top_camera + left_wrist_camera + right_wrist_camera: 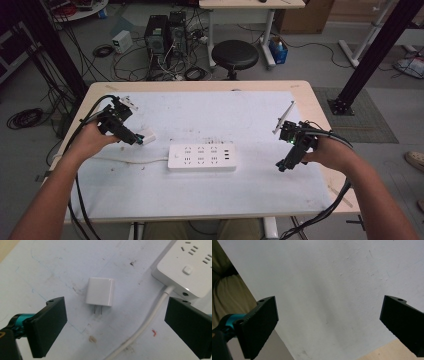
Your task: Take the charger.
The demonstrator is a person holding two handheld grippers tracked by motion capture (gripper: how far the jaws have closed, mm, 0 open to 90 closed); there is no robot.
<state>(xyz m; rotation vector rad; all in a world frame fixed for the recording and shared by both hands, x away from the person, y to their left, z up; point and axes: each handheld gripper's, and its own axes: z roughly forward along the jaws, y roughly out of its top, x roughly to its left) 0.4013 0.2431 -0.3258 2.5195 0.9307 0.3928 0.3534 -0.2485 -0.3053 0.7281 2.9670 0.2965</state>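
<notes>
A small white plug adapter [100, 292] lies flat on the white mat, its two metal prongs pointing toward my left gripper [115, 326]. That gripper is open, its jaws spread wide on either side of the adapter and above it. In the high view the adapter [148, 136] sits just past the left gripper [134, 138], left of a white power strip [202, 157]. The strip's corner [186, 267] and white cable [150, 318] show in the left gripper view. My right gripper [285, 164] hovers open over bare mat near the table's right side, with nothing between its jaws [327, 326].
The white mat [210, 195] covers most of the wooden table [320, 107]. The strip's cable [125, 159] runs left across the mat. Beyond the far edge stand a black stool [235, 54], computer towers [165, 32] and floor cables.
</notes>
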